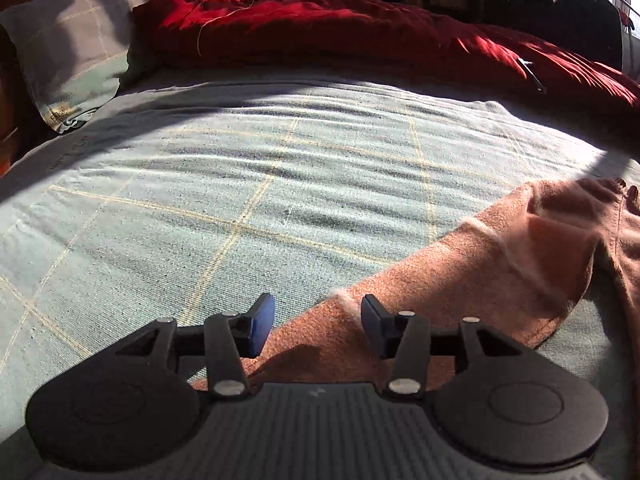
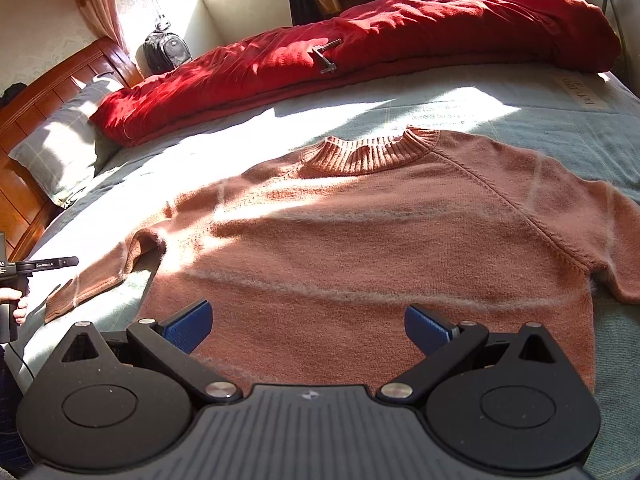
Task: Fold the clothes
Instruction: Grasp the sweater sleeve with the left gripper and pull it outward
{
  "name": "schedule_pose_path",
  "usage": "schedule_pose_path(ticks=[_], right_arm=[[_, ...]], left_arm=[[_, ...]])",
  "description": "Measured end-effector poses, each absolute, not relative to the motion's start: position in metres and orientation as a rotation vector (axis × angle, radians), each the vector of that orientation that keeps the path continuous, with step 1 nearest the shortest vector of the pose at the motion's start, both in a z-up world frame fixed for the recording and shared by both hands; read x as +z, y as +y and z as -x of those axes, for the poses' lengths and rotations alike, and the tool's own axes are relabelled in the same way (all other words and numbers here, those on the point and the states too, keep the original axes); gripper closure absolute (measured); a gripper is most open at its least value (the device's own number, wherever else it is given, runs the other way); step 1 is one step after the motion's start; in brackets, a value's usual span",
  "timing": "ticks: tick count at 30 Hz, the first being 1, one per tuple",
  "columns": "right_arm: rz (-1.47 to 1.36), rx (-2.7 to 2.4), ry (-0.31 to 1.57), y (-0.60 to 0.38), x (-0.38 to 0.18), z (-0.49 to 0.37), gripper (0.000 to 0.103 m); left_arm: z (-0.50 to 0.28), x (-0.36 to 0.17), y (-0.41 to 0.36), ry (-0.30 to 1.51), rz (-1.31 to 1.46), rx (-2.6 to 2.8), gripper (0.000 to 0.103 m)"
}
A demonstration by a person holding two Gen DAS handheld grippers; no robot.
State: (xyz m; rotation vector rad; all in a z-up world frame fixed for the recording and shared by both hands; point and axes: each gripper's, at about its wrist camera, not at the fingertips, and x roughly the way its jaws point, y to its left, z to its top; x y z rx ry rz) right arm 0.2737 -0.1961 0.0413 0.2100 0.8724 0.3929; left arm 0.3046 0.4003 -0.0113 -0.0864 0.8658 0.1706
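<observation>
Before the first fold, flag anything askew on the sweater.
The sweater lies flat, but its left sleeve is bent and bunched near the shoulder, not straight. Nothing else stands out.

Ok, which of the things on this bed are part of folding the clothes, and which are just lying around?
Part of the job:
- orange sweater, spread flat, neck away from the camera
- left gripper, open over the sleeve
- right gripper, open over the hem

Just lying about:
- red quilt
- pillow
- backpack
</observation>
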Motion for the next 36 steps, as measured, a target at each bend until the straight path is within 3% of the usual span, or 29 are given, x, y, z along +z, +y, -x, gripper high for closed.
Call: schedule_pose_path(ticks=[3, 12, 16, 18, 20, 23, 34, 36], right_arm=[[-0.207, 0.405, 0.875, -0.193, 0.042, -0.273, 0.000], [-0.182, 0.420, 0.894, -0.183, 0.041, -0.269, 0.000], [-0.186, 0.411, 0.895, -0.184, 0.042, -0.267, 0.000], [-0.193, 0.407, 0.898, -0.185, 0.040, -0.269, 0.000], [-0.197, 0.407, 0.903, -0.184, 0.039, -0.271, 0.000], [-0.199, 0.419, 0.907, -0.181, 0.038, -0.272, 0.000], [-0.203, 0.397, 0.895, -0.186, 0.041, -0.272, 0.000], [-0.207, 0.391, 0.898, -0.187, 0.040, -0.272, 0.000]], left_arm=[[-0.294, -0.024, 0.408, 0.883, 0.092, 0.194, 0.034], [-0.296, -0.033, 0.420, 0.891, 0.107, 0.209, 0.026], [-0.292, -0.033, 0.409, 0.938, 0.104, 0.166, 0.036], [-0.288, -0.030, 0.401, 0.951, 0.089, 0.133, 0.066], [-0.288, -0.026, 0.393, 0.952, 0.076, 0.109, 0.087], [-0.291, -0.018, 0.371, 0.941, -0.050, 0.140, 0.090], [-0.329, 0.031, 0.400, 0.840, -0.081, 0.216, 0.089], [-0.339, 0.027, 0.402, 0.860, -0.084, 0.229, 0.083]])
